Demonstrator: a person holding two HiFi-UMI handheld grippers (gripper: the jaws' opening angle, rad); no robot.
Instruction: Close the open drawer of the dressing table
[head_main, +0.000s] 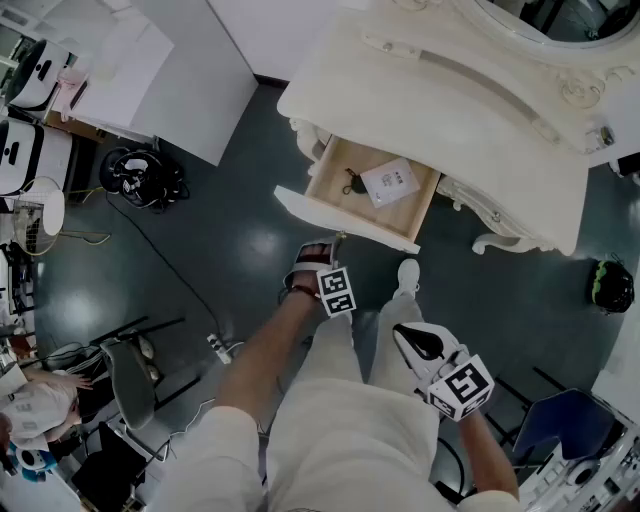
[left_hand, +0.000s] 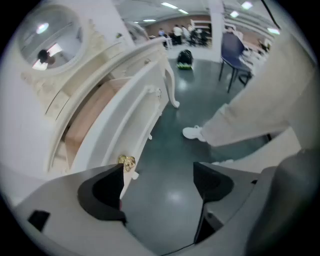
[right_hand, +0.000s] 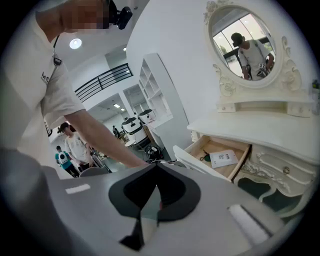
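Note:
The cream dressing table (head_main: 470, 110) has one drawer (head_main: 335, 214) pulled out, with a wooden bottom, a white card (head_main: 389, 182) and a small dark item (head_main: 354, 183) inside. My left gripper (head_main: 322, 255) points down just in front of the white drawer front. In the left gripper view its jaws (left_hand: 159, 172) stand wide open with only floor between them. The drawer's gold knob (left_hand: 126, 162) sits at the tip of the left finger (left_hand: 102, 192). My right gripper (head_main: 405, 335) hangs back by the person's legs. Its jaws (right_hand: 156, 170) are shut and empty, facing the open drawer (right_hand: 217, 157).
The person's legs and white shoe (head_main: 407, 275) stand right before the drawer. A grey chair (head_main: 130, 380) and cables (head_main: 145, 175) lie to the left, a blue chair (head_main: 570, 420) at lower right, a green-black bag (head_main: 610, 285) at right. An oval mirror (right_hand: 247, 45) tops the table.

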